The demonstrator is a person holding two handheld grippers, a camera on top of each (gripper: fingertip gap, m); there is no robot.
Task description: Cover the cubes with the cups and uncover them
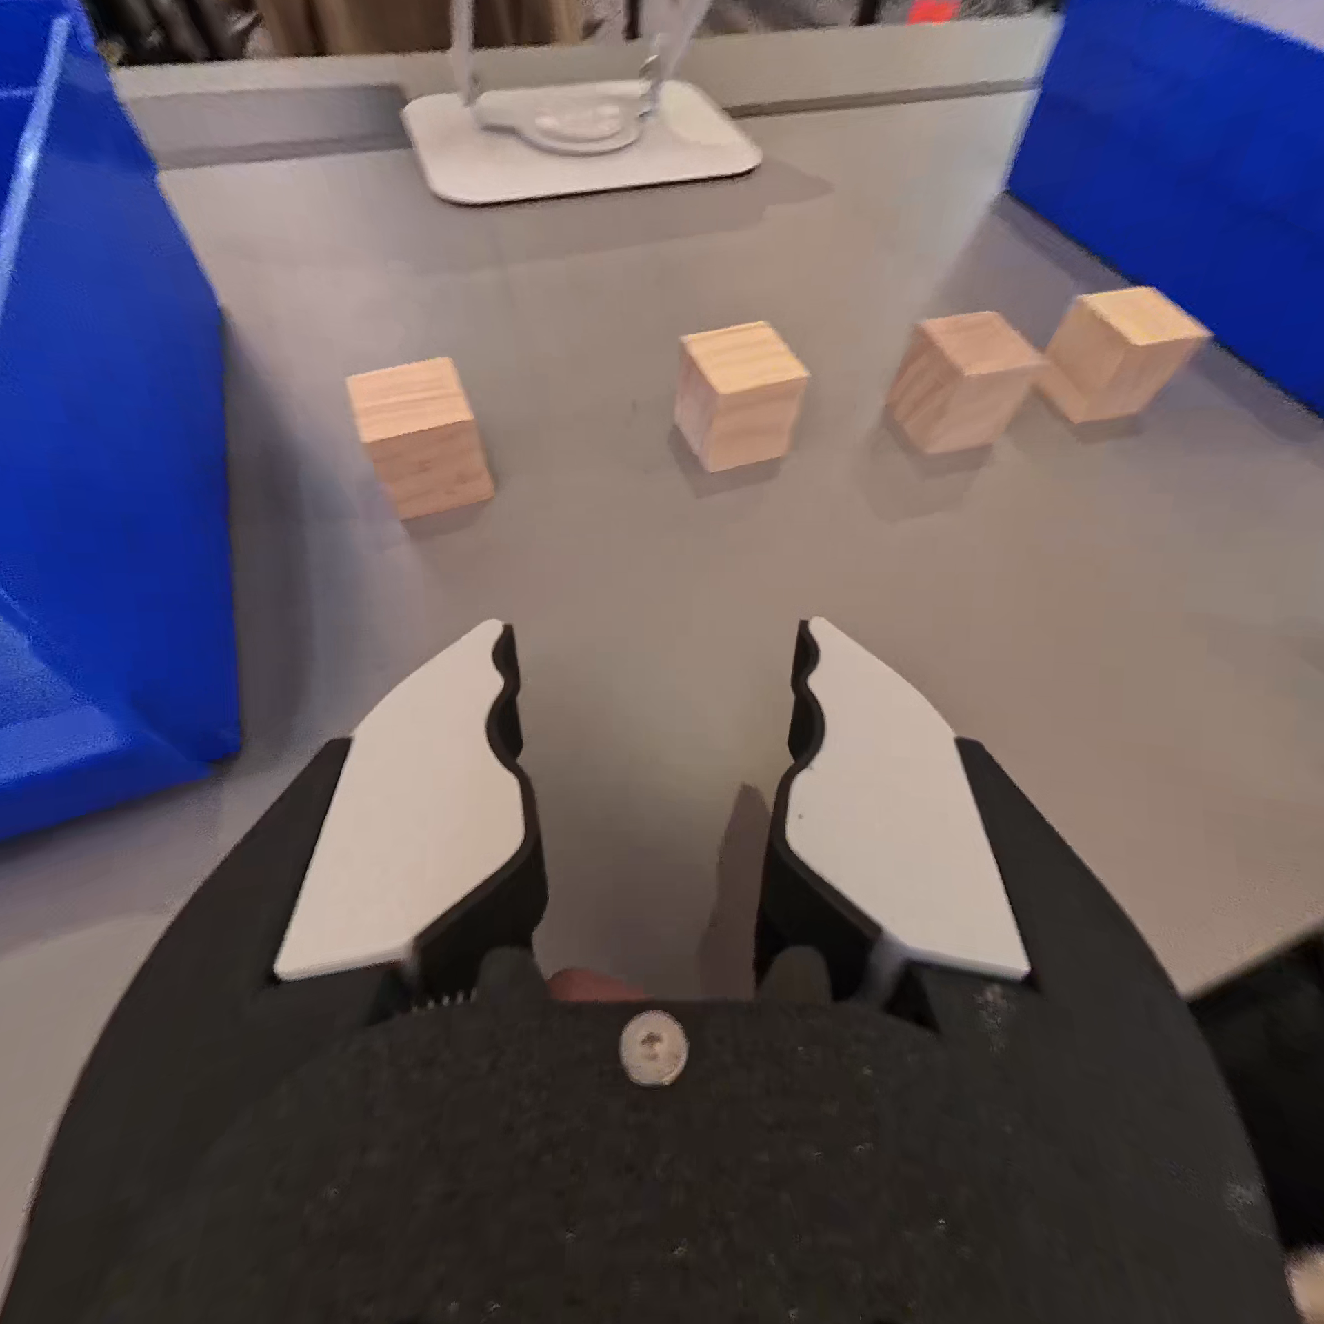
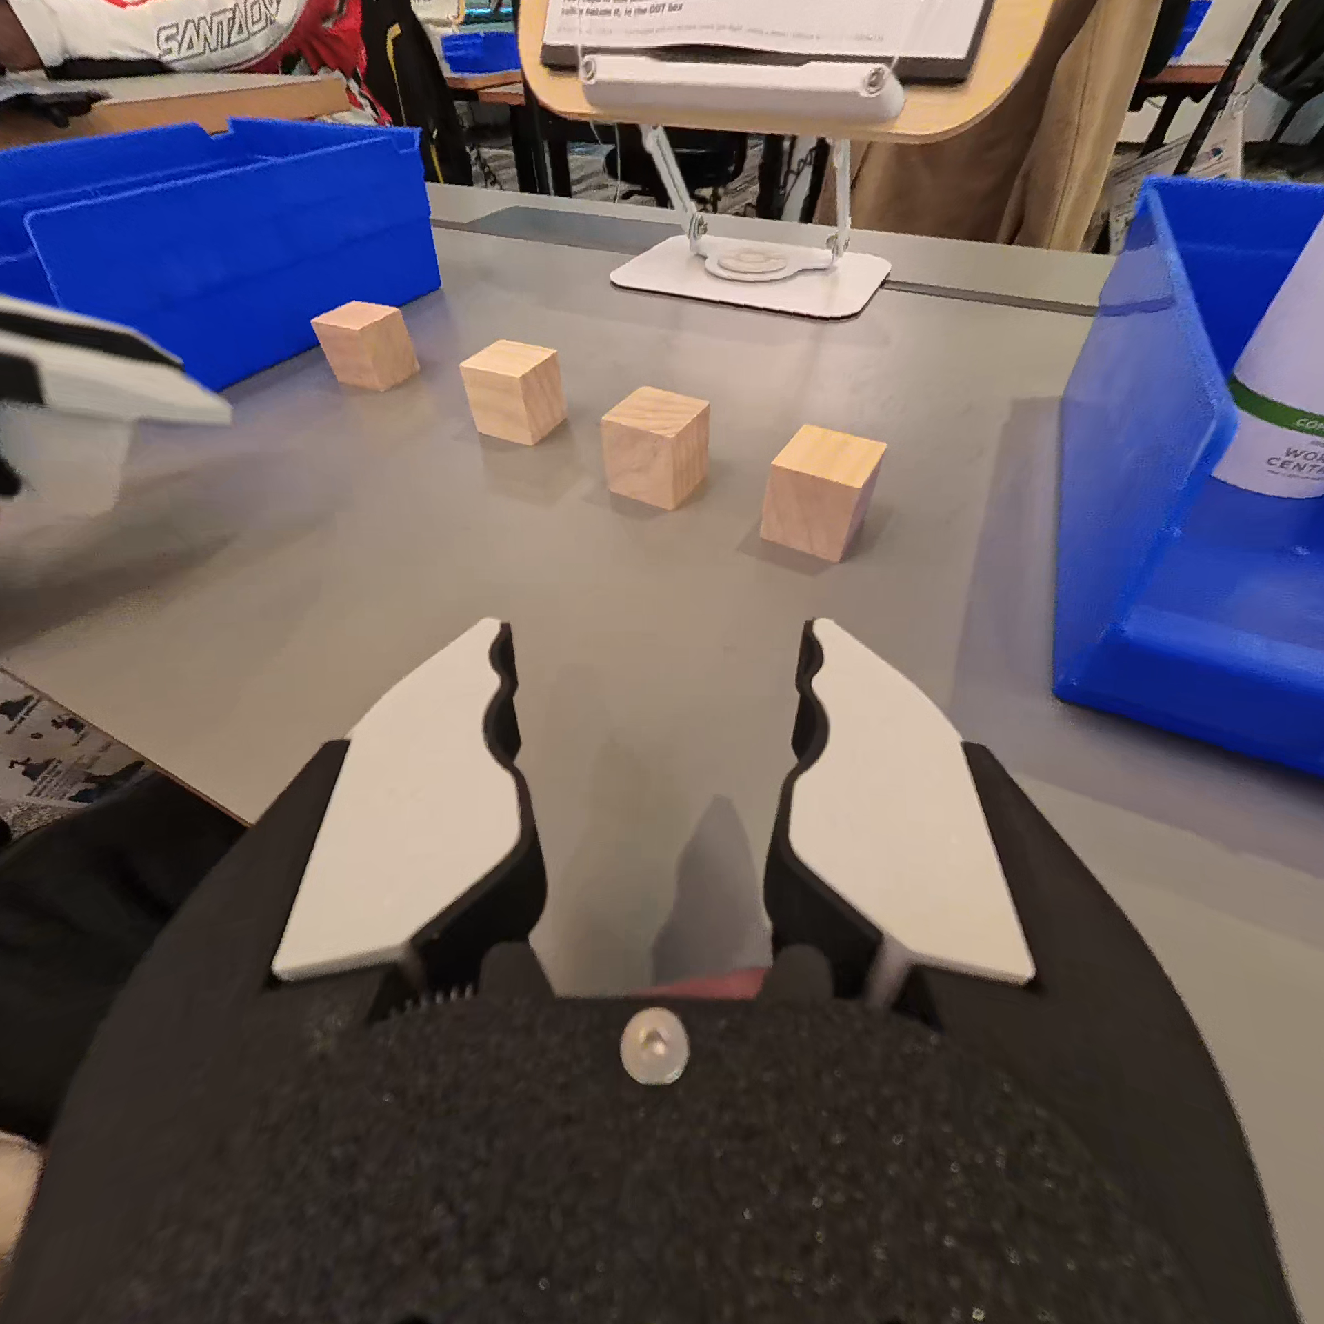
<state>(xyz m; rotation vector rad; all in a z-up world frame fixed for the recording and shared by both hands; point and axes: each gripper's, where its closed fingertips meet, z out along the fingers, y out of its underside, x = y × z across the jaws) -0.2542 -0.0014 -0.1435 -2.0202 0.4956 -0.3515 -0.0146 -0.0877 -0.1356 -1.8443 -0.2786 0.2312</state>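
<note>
**A:** So, nearest the row of cubes point(image 2: 655, 448) from the front: right gripper point(image 2: 655, 630) hovering over bare table point(image 2: 430, 573), tongs apart, nothing between them. Left gripper point(image 1: 655, 630) same deal — apart and empty, also in front of the row.

**B:** Then nothing's covered yet? All four cubes sit bare in a line, none touching a gripper.

**A:** Yep, I'd say it's the very first step: fetch a cup. The white cup point(image 2: 1282, 372) with a green band stands in the blue bin point(image 2: 1146, 573) right of the row. It could be a stack, can't tell.

**B:** Next move, I guess: right gripper swings to that bin, clears its wall and pinches the cup gently — paper crushes.

**A:** Other stuff: another blue bin point(image 2: 229, 251) left of the row, a white stand point(image 2: 752, 276) behind it holding a board. The two cubes at the right end look close in the left wrist view, so a cup going down there might nudge its neighbour.
</note>
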